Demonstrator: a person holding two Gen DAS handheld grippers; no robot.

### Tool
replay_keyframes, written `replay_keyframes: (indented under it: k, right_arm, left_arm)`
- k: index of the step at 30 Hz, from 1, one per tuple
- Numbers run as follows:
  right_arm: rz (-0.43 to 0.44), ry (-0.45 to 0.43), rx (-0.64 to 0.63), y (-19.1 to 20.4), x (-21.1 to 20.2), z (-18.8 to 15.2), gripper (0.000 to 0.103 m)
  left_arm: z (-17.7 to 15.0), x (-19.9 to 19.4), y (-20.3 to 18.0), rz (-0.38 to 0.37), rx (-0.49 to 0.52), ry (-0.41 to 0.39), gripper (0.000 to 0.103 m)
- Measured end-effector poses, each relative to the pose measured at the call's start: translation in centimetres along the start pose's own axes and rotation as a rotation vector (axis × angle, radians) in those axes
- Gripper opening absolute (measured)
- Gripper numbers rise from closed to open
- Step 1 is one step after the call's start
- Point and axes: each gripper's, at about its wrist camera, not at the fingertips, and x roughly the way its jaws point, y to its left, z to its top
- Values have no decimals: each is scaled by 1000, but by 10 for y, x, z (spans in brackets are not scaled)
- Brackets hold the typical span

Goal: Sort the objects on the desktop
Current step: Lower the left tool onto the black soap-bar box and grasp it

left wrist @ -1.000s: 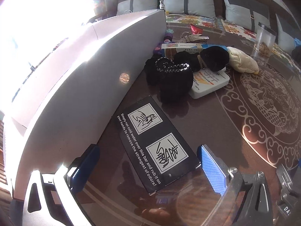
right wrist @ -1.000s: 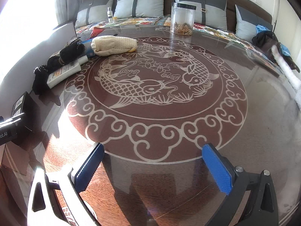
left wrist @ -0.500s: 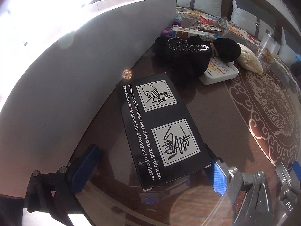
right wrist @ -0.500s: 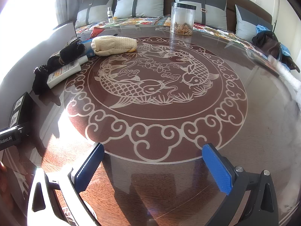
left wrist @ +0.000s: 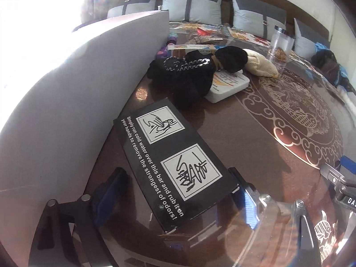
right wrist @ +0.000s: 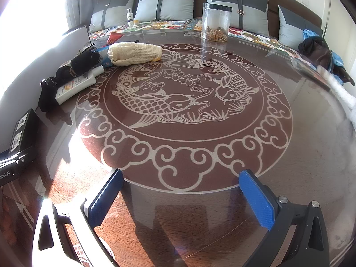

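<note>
White panel beside black box

We see a glossy glass-topped table over brown wood grain, mirroring light. The black box looks like matt printed cardboard. The cream mitt is coarse knit cloth; the black glove is fuzzy fabric. The jar is clear plastic or glass. Our gripper pads are ribbed blue rubber on black plastic.

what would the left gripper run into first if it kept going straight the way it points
Most likely the black instruction box: it already lies between the left gripper fingers, whose jaws have just been closing, not clearly pressing yet. Beyond it is the black knit pile.
</note>
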Motion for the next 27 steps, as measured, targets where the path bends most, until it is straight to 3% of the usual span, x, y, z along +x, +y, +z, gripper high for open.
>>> replay_keyframes:
  k: [3,8,10,14,27]
  right_arm:
    - [0,0,0,0,0,0,103]
    - [0,0,0,0,-1,-1,103]
    - [0,0,0,0,0,0,103]
    - [0,0,0,0,-1,-1,103]
    - [1,0,0,0,0,0,103]
  left_arm:
    - [0,0,-6,-67,63,-21,68]
    - [-2,-3,-12,-164,132,-27,66]
    - [-5,-4,-15,-150,158,-30,66]
    - [-9,-5,-13,-117,136,-6,85]
    - [10,6,-7,-124,31,52,89]
